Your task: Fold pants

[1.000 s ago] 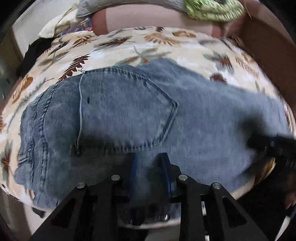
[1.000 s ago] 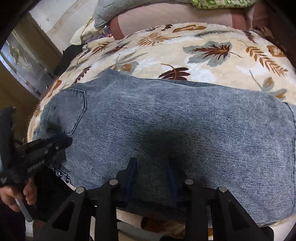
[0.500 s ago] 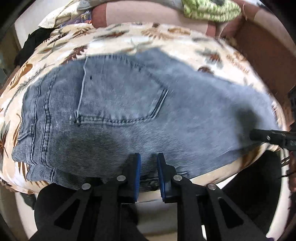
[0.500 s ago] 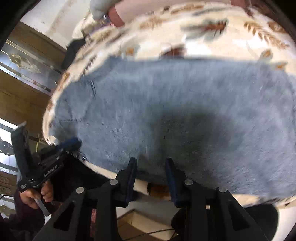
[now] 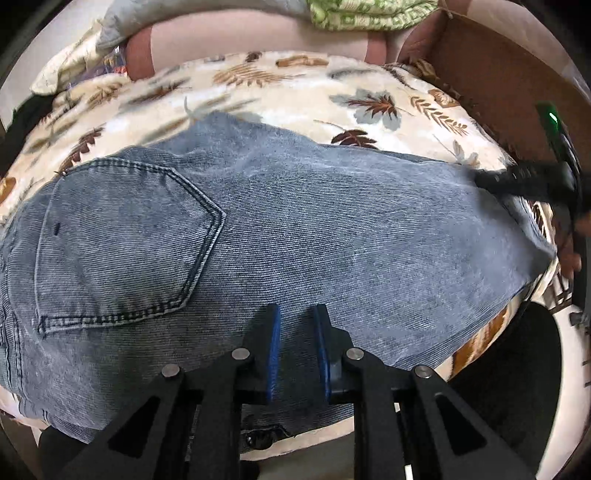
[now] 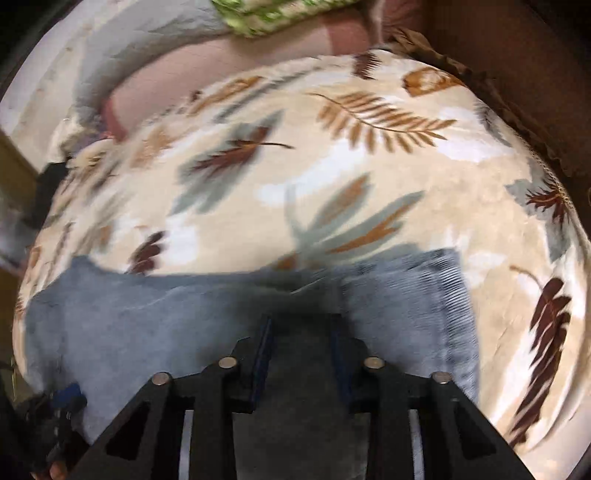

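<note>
Blue jeans (image 5: 332, 240) lie flat on a leaf-print blanket (image 5: 295, 99), back pocket (image 5: 122, 240) to the left. My left gripper (image 5: 297, 310) hovers over their near middle. A narrow gap shows between its blue pads, with flat denim behind and nothing pinched. My right gripper (image 5: 484, 180) reaches over the far right edge. In the blurred right wrist view the right gripper (image 6: 299, 321) stands over the jeans (image 6: 129, 325) close to the leg hem (image 6: 458, 314). Its jaws are closing over shadowed denim, and no fold is gripped. The left gripper (image 6: 66, 398) shows at lower left.
A pink bolster (image 5: 240, 37) and a green patterned cloth (image 5: 369, 14) lie at the back of the blanket. A brown board (image 5: 498, 74) stands on the right. The bed's near edge drops off just below the jeans. A hand (image 5: 569, 254) holds the right gripper.
Both grippers left the jeans' near edge and moved forward and right over them. The pocket slid left in the left view; the hem came into the right view. Both jaw gaps narrowed.
</note>
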### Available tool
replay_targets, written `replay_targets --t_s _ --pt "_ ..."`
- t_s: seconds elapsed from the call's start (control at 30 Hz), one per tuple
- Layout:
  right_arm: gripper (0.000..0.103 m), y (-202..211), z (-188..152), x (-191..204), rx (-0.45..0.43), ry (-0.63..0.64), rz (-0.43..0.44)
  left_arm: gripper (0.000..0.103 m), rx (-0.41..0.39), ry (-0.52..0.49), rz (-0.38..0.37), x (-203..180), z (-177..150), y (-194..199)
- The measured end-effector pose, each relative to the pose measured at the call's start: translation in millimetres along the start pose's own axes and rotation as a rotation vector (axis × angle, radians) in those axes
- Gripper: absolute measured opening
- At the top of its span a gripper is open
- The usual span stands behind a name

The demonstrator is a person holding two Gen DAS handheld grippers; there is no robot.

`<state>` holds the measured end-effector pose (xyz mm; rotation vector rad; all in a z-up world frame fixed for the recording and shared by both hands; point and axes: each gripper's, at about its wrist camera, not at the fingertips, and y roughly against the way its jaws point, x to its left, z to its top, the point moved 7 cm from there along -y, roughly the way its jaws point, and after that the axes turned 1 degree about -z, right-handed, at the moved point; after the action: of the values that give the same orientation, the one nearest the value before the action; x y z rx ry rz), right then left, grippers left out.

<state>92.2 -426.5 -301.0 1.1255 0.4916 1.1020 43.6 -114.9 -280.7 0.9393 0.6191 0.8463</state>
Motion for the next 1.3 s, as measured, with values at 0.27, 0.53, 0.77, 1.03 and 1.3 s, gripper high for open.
replay_targets --t_s 0.27,0.53,0.77,1.03,1.3 --pt "0.029 19 8 107 -0.033 0.177 0.137 0.018 0.022 -0.013 0.008 0 -11 4" --pt "0.030 -38 -17 196 0.153 0.286 0.183 0.018 -0.001 0.007 -0.008 3 -17 4" --pt "0.025 -36 15 210 0.071 0.266 0.123 0.018 0.008 0.056 -0.070 12 -18 19" --pt "0.025 -28 -14 279 0.073 0.406 0.262 0.019 -0.161 0.291 0.156 136 14 87" --pt "0.025 -32 -26 286 0.046 0.352 0.208 0.019 -0.005 0.527 0.057 223 -38 57"
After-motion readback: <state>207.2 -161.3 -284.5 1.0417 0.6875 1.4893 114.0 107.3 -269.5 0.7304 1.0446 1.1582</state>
